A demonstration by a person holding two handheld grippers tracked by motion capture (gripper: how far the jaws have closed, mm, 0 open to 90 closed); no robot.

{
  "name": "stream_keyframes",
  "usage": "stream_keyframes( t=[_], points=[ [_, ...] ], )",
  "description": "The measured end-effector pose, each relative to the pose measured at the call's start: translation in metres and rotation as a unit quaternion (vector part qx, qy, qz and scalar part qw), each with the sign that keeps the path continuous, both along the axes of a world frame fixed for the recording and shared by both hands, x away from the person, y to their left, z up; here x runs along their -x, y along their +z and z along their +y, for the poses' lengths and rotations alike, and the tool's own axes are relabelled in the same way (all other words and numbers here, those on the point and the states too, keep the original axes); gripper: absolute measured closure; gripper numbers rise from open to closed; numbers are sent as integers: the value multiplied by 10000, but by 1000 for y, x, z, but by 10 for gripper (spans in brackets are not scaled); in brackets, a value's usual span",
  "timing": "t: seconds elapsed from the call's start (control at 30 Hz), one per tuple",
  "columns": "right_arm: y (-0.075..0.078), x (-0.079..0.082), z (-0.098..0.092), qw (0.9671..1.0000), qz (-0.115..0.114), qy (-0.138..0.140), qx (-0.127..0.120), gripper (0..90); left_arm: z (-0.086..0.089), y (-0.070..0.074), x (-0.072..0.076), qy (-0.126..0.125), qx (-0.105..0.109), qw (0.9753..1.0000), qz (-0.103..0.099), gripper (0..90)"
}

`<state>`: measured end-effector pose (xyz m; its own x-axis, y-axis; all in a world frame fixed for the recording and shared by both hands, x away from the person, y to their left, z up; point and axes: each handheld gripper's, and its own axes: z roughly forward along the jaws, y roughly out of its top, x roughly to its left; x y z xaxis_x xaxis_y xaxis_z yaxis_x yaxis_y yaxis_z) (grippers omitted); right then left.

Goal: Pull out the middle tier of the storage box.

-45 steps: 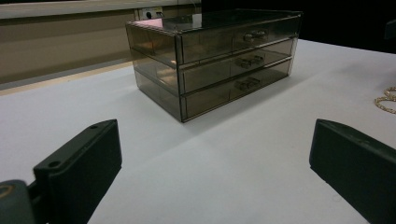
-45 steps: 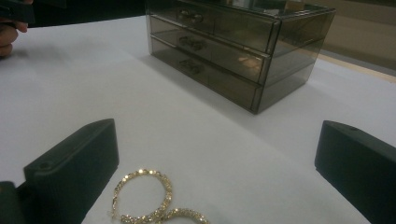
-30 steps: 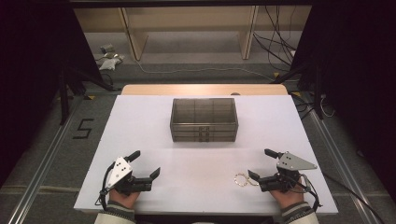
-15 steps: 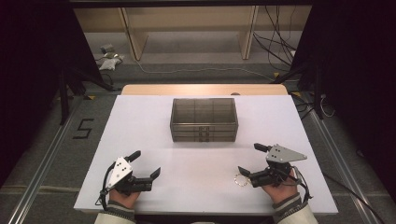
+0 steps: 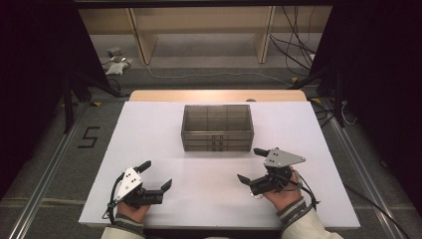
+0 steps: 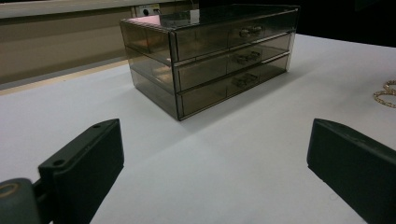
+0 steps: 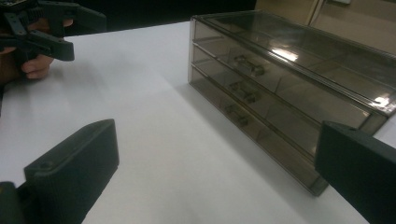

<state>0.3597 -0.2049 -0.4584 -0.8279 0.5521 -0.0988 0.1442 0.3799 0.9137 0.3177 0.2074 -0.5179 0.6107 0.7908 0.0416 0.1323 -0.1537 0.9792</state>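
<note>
Ahead of the right claw (image 5: 255,166), near the desk's (image 5: 149,129) middle, stands the smoked three-drawer organizer (image 5: 217,127), long side facing both wide-open, empty claws; the left claw (image 5: 156,175) sits farther off.

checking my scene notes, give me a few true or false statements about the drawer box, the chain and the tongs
1. The drawer box has three drawers, all shut. True.
2. The left tongs grip a drawer handle. False: they are open, apart from the box.
3. A gold chain lies on the white table. True.
4. The right tongs are shut on the chain. False: they are open and hold nothing.
</note>
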Motion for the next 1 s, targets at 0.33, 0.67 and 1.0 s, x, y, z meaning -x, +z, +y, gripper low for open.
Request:
stream_keyframes(
  t=[0.33,0.67,1.0],
  points=[
    [2,-8,26,9998,7,132,132,16,-3,1,-3,-37,-80,10000,19,41],
    [4,-13,43,9991,99,244,329,36,-2,1,-4,-35,-69,10000,29,44],
    [3,-19,59,9970,177,302,693,83,-2,1,-3,-13,-59,10000,16,43]
  ],
)
